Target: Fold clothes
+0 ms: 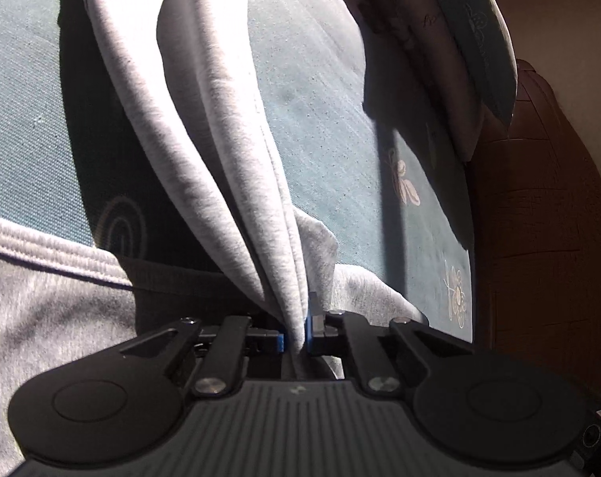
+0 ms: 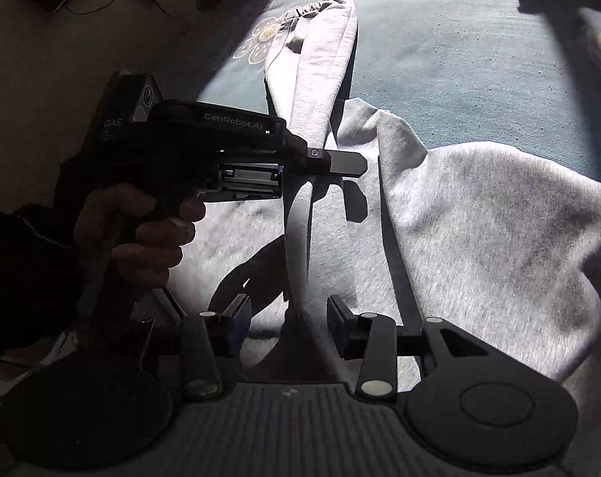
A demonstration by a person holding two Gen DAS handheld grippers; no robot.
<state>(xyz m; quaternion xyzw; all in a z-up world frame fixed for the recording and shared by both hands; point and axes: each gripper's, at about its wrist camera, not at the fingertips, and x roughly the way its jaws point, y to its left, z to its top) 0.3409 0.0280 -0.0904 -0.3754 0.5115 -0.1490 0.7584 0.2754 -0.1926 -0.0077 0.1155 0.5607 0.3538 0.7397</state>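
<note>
Left tool [image 1: 296,332] clenched on grey sweatshirt [image 2: 479,230] sleeve [image 1: 205,111]; right tool [image 2: 288,330] released. Teal flowered bed [image 1: 324,91], sunlit, dim room.

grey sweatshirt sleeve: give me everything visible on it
The sleeve is heathered light-grey jersey, soft and thick-looking, ending in a gathered elastic cuff. It stretches from the cuff, which lies on the teal bedsheet, to the sweatshirt body, bunched into lengthwise folds. The left gripper is shut on its gathered folds. The right gripper is open, with the fabric running between its jaws.
</note>
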